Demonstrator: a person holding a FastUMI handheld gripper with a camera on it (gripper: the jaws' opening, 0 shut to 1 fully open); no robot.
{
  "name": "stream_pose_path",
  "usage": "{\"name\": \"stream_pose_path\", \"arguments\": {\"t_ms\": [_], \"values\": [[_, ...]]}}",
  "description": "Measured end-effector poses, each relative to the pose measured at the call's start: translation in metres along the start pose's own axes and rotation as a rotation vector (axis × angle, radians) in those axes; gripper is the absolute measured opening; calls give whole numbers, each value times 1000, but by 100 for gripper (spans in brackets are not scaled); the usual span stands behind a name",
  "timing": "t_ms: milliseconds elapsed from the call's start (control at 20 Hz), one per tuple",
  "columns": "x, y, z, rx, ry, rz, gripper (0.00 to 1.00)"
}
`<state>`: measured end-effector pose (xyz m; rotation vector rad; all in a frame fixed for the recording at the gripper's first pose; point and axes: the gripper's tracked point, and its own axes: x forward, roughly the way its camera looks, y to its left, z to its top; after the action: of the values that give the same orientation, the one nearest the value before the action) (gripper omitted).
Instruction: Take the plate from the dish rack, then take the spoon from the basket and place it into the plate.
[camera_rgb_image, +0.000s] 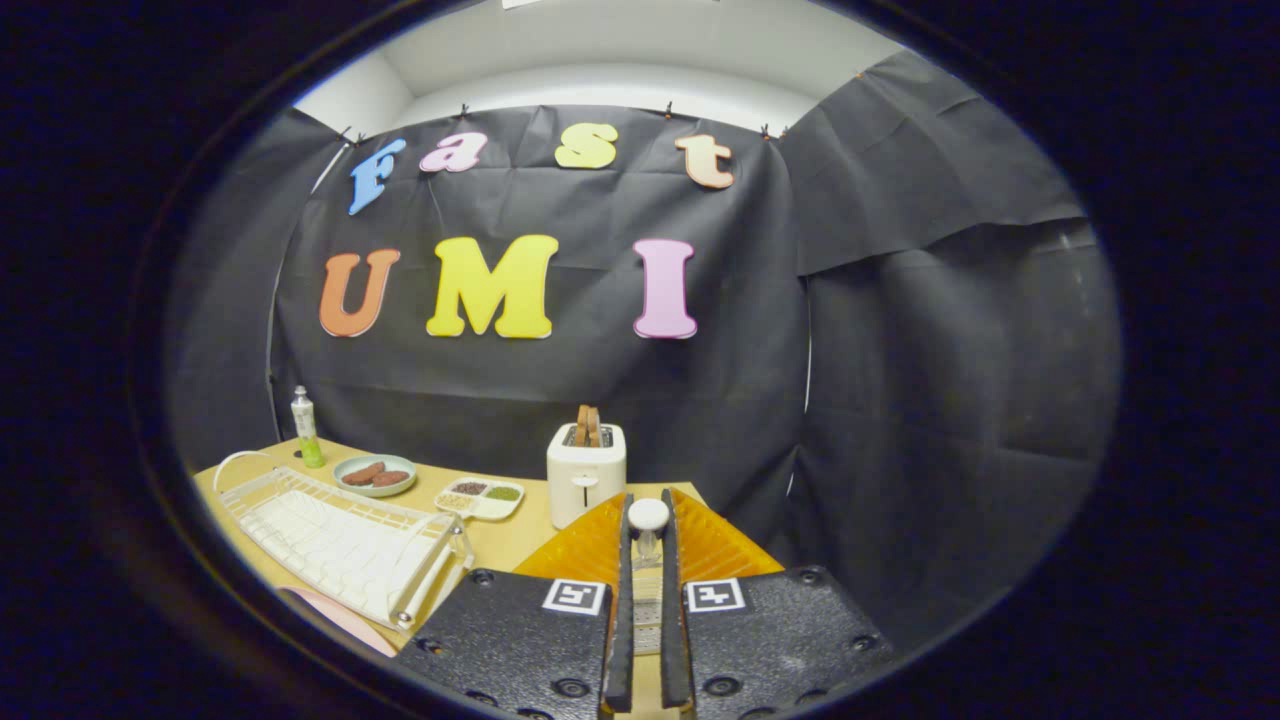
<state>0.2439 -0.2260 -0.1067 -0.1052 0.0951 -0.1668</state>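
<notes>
Between the fingers (647, 560), nearly pressed together, sits the spoon (648, 515): round white end poking up at the tips, stem running down the narrow gap. Both fingers look clamped on it, so I read this as a pinch on the spoon. Directly under and beyond the tips is the orange basket (705, 545), ribbed wall visible on both sides of the fingers.

Step in hand, by my read: spoon grabbed, being lifted out of the basket.

Rack (340, 540) lies at 9 o'clock from the tips on the table (505, 545), no plate standing in it. A pinkish edge at 8 o'clock, just this side of the rack, may be the plate (335, 615); too little shows to be sure.

Toaster (586, 470) at 12, just beyond the basket.

Next: clear the basket rim, swing toward 8 o'clock, lower over the plate, then release. Keep the spoon off the rack wires.
</notes>
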Motion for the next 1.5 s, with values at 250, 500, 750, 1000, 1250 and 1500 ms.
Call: {"name": "stream_pose_path", "arguments": {"t_ms": [250, 500, 750, 1000, 1250, 1500], "values": [[-67, 35, 43, 11, -53, 53, 16], [-126, 82, 62, 7, -113, 106, 16], [-167, 156, 31, -4, -86, 215, 16], [-179, 222, -26, 9, 10, 328, 16], [-168, 263, -92, -8, 137, 376, 16], [-154, 283, -133, -35, 230, 400, 18]]}}
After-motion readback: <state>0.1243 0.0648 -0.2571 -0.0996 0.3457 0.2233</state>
